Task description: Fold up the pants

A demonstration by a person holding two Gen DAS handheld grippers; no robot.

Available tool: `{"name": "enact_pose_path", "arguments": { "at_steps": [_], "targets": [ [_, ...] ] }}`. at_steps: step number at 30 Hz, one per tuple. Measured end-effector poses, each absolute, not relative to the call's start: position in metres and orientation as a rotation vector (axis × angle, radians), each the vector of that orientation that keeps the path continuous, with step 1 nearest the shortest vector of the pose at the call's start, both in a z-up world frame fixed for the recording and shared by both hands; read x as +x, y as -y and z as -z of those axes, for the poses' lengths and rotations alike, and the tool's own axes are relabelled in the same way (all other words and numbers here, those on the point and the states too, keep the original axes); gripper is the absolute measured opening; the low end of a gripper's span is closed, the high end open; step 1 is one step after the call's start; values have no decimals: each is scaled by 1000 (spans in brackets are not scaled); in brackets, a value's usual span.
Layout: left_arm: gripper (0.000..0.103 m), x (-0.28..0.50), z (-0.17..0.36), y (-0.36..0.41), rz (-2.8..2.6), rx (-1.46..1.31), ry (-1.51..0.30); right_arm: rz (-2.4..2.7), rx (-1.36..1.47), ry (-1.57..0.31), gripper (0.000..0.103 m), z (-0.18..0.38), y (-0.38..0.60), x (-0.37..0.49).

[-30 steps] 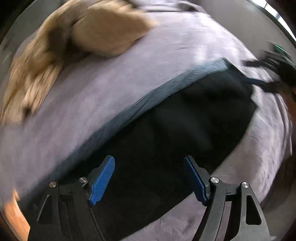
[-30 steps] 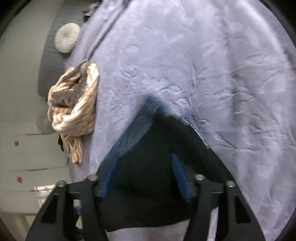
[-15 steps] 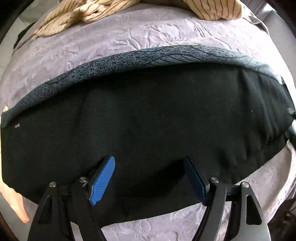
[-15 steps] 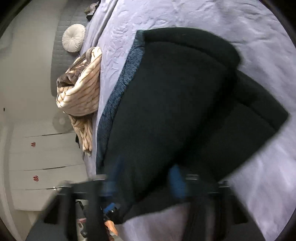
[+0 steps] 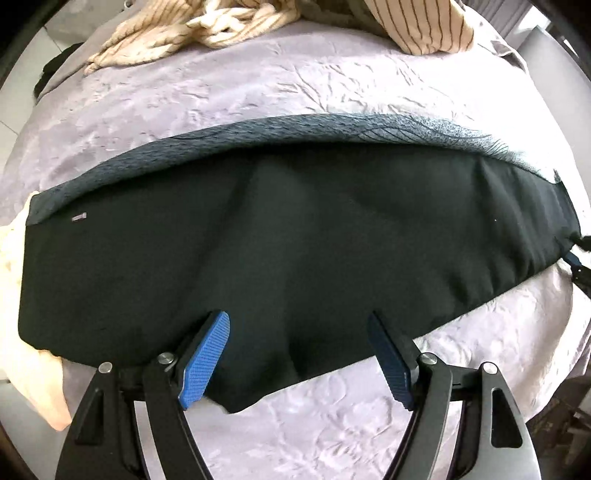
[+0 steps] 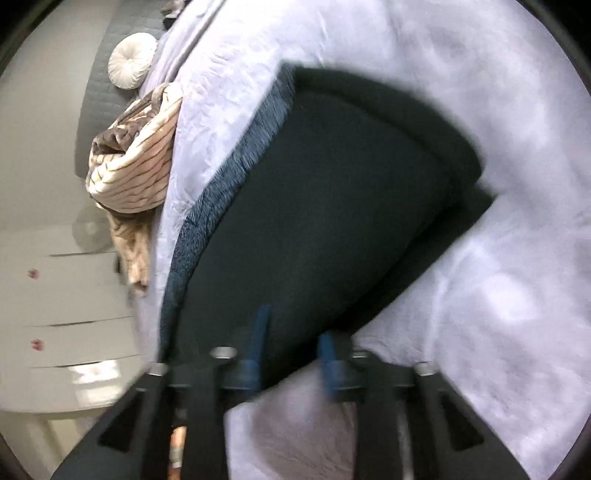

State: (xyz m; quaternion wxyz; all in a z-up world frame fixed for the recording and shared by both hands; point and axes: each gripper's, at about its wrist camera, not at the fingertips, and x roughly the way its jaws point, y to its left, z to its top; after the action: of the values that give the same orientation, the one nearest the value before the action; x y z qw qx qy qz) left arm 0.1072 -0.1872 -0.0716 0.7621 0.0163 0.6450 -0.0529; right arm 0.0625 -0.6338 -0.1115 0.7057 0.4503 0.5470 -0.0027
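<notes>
The black pants [image 5: 303, 240] lie folded lengthwise across a lilac bedspread [image 5: 221, 92], with a blue-grey inner lining showing along the far edge. My left gripper [image 5: 299, 325] is open and empty, its blue pads over the near edge of the pants. In the right wrist view the pants [image 6: 325, 206] lie folded with a lower layer sticking out at the right. My right gripper [image 6: 293, 328] is open with a narrower gap, hovering over the pants' near end; the frame is blurred.
A cream striped blanket [image 5: 258, 18] is heaped at the far side of the bed; it also shows in the right wrist view [image 6: 136, 162]. A round white cushion [image 6: 133, 61] lies by the grey headboard. White drawers [image 6: 66, 302] stand left of the bed.
The left gripper swung round to face the pants squarely and now hovers steady. The right gripper let the pants drop flat on the bed and drew back toward their near end.
</notes>
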Motion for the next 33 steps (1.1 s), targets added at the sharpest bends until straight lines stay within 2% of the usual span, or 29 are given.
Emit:
{"name": "enact_pose_path", "arguments": {
  "at_steps": [4, 7, 13, 16, 17, 19, 28, 33],
  "targets": [
    [78, 96, 53, 147, 87, 21, -1347, -6, 988, -1196, 55, 85, 617, 52],
    [78, 100, 42, 108, 56, -18, -1301, -169, 1059, -1199, 55, 80, 569, 46],
    [78, 104, 44, 10, -127, 38, -1241, -456, 1126, -1378, 55, 123, 395, 35],
    [78, 109, 70, -27, -181, 74, -1270, -530, 1135, -1445, 55, 150, 324, 27],
    [78, 111, 85, -42, -186, 71, -1306, -535, 1140, -1454, 55, 156, 313, 27],
    [96, 107, 96, -61, -148, 31, -1305, -526, 1152, -1461, 55, 167, 296, 24],
    [102, 118, 108, -76, -58, 15, -1282, -488, 1173, -1441, 55, 174, 290, 14],
    [103, 124, 111, -79, -46, 25, -1288, -490, 1288, -1413, 55, 183, 278, 23]
  ]
}}
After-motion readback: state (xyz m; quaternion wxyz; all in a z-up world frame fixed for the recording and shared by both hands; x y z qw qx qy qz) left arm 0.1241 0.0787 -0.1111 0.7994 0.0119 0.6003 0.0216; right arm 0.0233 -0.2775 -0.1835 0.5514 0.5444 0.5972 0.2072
